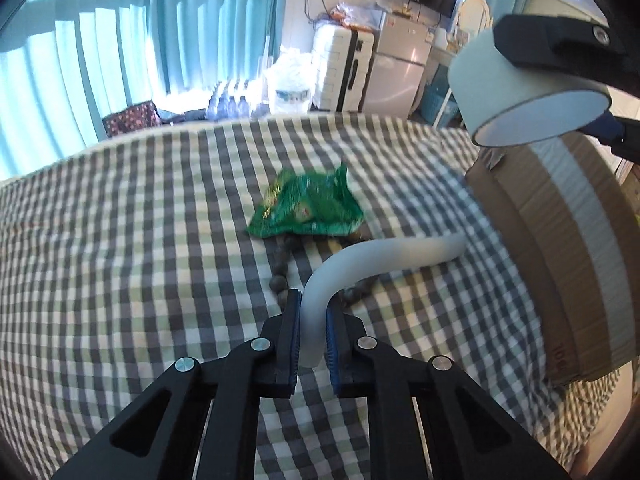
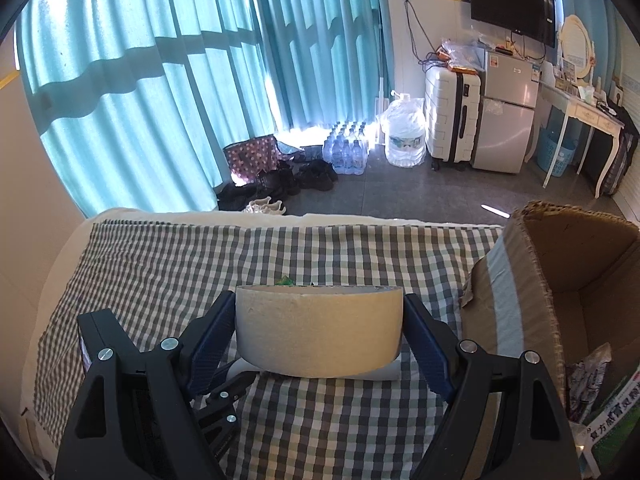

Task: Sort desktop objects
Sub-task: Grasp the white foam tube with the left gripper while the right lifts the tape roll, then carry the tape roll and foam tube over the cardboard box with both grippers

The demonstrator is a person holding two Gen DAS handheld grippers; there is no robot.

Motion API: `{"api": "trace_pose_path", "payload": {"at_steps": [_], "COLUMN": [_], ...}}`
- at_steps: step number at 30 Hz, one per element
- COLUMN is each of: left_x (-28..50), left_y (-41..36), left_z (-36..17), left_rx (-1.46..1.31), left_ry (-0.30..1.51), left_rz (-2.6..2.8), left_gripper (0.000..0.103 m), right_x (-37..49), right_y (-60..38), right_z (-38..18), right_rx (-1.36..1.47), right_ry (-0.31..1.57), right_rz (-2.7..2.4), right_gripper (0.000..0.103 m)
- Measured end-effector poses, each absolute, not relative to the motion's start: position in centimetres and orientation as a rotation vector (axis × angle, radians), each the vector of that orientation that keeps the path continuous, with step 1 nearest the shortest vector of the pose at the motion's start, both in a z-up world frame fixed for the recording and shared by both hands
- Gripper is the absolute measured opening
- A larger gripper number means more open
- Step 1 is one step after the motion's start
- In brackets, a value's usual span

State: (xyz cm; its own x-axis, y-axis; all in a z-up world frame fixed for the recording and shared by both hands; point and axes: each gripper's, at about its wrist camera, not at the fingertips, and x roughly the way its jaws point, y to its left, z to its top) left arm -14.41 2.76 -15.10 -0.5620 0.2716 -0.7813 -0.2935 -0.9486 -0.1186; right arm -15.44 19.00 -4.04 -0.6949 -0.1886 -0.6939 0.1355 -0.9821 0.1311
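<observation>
My left gripper point(image 1: 313, 300) is shut on one end of a white bendy tube point(image 1: 384, 256), which curves away to the right over the checked cloth. Beyond it lie a green snack bag point(image 1: 308, 208) and a string of dark beads point(image 1: 280, 272). In the right wrist view my right gripper point(image 2: 320, 300) is shut on a wide beige tape roll point(image 2: 320, 332), held above the cloth. The same roll point(image 1: 520, 92) shows at the upper right of the left wrist view, with a black finger point(image 1: 560, 48) on it. The left gripper point(image 2: 224, 396) sits below the roll.
An open cardboard box point(image 2: 532, 264) stands at the right on the checked cloth point(image 2: 160, 272) and holds packets point(image 2: 592, 380). The far edge of the cloth drops to a floor with bottles, shoes and a suitcase.
</observation>
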Motion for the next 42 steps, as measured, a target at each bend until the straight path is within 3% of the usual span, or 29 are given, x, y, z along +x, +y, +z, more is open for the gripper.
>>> {"api": "trace_pose_path", "payload": {"at_steps": [29, 42], "left_x": [-7.8, -3.5], "left_y": [-1.7, -3.0], "left_z": [0.7, 6.0], "left_rx": [-0.724, -0.577], "left_ry": [-0.071, -0.089], "left_rz": [2.781, 2.848], "left_gripper": [0.011, 0.011], "right_x": [-5.4, -2.1], "right_y": [20.7, 22.2], "right_z": [4.6, 7.3], "right_rx": [0.807, 0.713], "right_ry": [0.051, 0.029], "right_rz": [-2.952, -2.979], "right_gripper": [0.082, 0.082]}}
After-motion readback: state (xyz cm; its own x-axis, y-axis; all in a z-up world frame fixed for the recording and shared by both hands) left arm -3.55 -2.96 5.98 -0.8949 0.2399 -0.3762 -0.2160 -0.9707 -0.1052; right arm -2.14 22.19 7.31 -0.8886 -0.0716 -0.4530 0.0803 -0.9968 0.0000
